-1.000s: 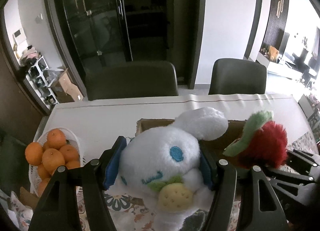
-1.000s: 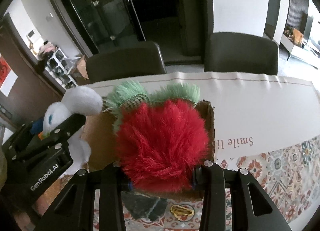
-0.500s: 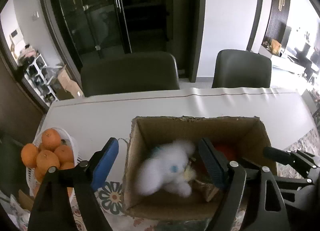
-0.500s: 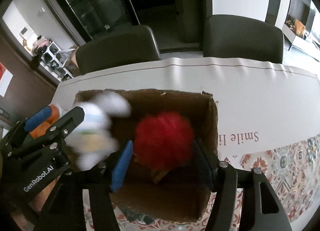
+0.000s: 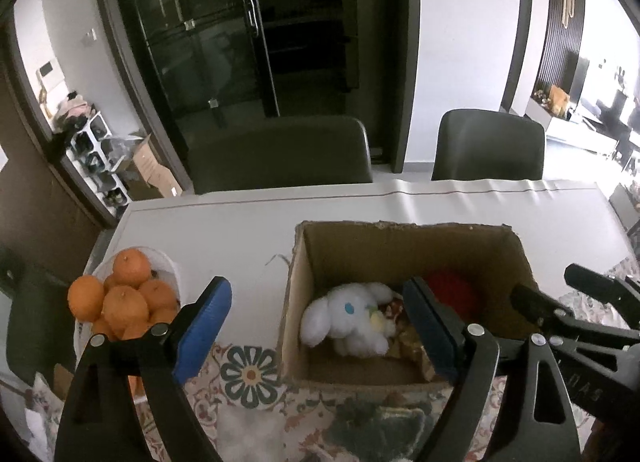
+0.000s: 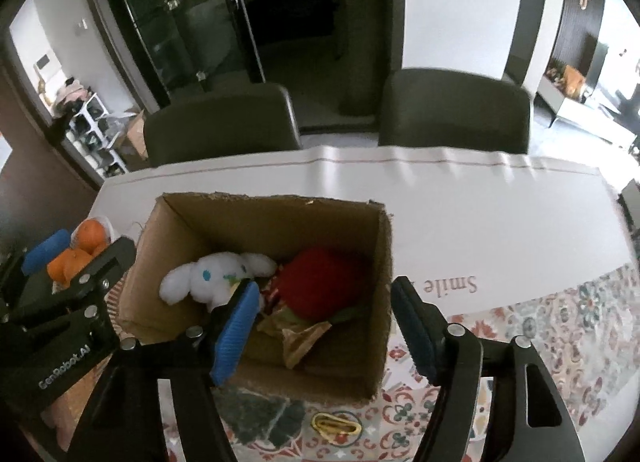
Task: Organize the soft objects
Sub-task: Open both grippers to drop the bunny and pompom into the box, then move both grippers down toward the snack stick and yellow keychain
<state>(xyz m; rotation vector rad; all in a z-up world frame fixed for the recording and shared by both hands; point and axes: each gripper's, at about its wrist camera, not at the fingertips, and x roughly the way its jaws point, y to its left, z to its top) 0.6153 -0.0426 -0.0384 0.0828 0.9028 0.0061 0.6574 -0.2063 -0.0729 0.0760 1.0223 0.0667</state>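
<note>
An open cardboard box stands on the table. Inside it lie a white plush bunny on the left and a red furry plush on the right. Above the box's near edge, my left gripper hangs with its blue pads wide apart and still opening, nothing between them. My right gripper hovers over the box's near right part; its jaws are opening too, and the pads touch no toy.
A white basket of oranges sits left of the box. A patterned floral cloth covers the near table and a white runner the far part. Two dark chairs stand behind the table.
Both grippers opened and let go of their toys. The bunny and the red plush dropped into the box and now lie still inside it.
</note>
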